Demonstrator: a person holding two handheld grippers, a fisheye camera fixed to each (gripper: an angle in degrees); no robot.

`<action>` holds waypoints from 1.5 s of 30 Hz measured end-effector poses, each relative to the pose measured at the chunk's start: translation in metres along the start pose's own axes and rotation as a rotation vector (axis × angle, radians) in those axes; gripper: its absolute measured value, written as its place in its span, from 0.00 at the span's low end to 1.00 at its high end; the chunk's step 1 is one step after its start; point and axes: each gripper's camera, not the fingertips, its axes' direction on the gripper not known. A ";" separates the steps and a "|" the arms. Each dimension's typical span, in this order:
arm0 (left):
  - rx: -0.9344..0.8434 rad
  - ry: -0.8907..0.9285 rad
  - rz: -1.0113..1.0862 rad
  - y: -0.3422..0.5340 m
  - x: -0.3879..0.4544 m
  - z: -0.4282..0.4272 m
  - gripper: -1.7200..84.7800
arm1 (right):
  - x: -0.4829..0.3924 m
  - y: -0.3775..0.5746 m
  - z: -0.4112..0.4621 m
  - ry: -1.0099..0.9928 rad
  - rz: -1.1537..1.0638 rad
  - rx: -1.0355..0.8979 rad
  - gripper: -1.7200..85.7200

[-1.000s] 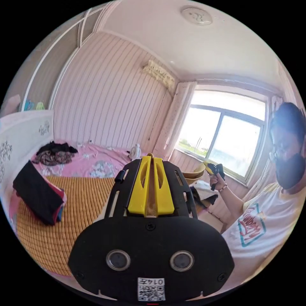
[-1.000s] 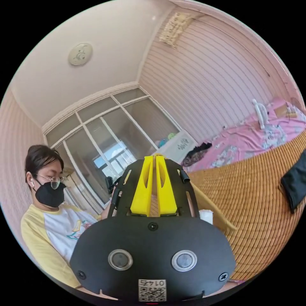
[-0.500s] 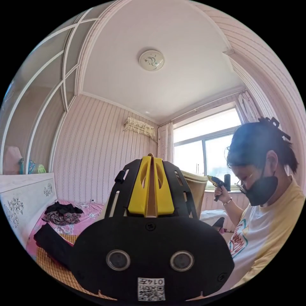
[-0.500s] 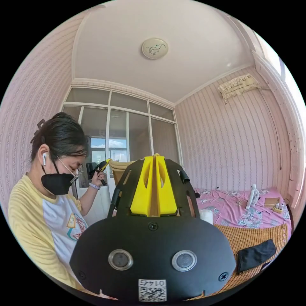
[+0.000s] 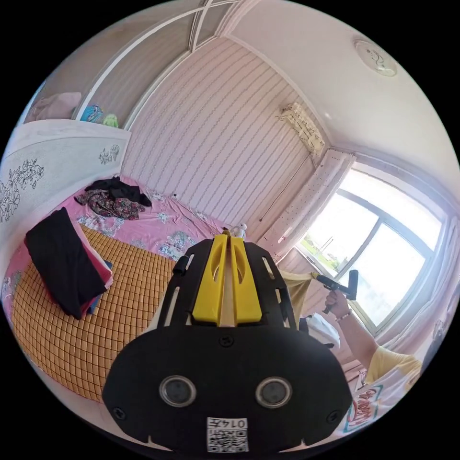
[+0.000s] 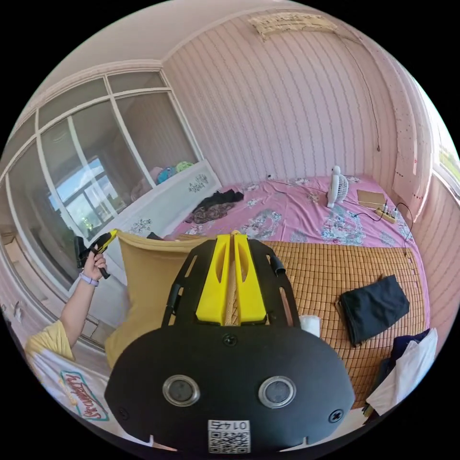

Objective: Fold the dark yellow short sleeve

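A woven bamboo mat (image 6: pixel 335 268) covers the bed over a pink floral sheet (image 6: pixel 297 215). A folded black garment (image 6: pixel 373 306) lies on the mat, a small white fan (image 6: pixel 338 186) stands near the striped wall, dark clothes (image 5: pixel 112 199) heaped by the headboard (image 5: pixel 43 158).

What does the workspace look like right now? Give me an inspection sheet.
Surface: woven bed mat over a pink floral sheet.
Job's things: dark yellow shirt held up, stretched between both tongs.
Clutter: folded black garment; stack of folded clothes; dark clothes heap near the headboard; small white fan.
Grippers: left tongs and right tongs each shut on shirt fabric.
Cables: power strip with leads on the sheet.
Surroundings: window, striped wall, glass partition.
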 end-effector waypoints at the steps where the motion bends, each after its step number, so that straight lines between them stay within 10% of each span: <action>1: 0.008 0.000 0.003 -0.007 0.003 0.002 0.01 | -0.001 -0.017 -0.001 0.031 0.002 0.036 0.03; 9: -0.005 -0.082 0.182 -0.035 0.012 0.037 0.01 | -0.004 -0.041 -0.029 0.005 -0.083 0.345 0.03; 26: -0.555 -0.049 -0.418 0.162 -0.204 0.198 0.01 | 0.153 0.186 0.189 0.032 0.402 -0.375 0.03; 45: -0.885 -0.203 -0.358 0.185 -0.234 0.240 0.01 | 0.168 0.239 0.209 0.027 0.453 -0.629 0.03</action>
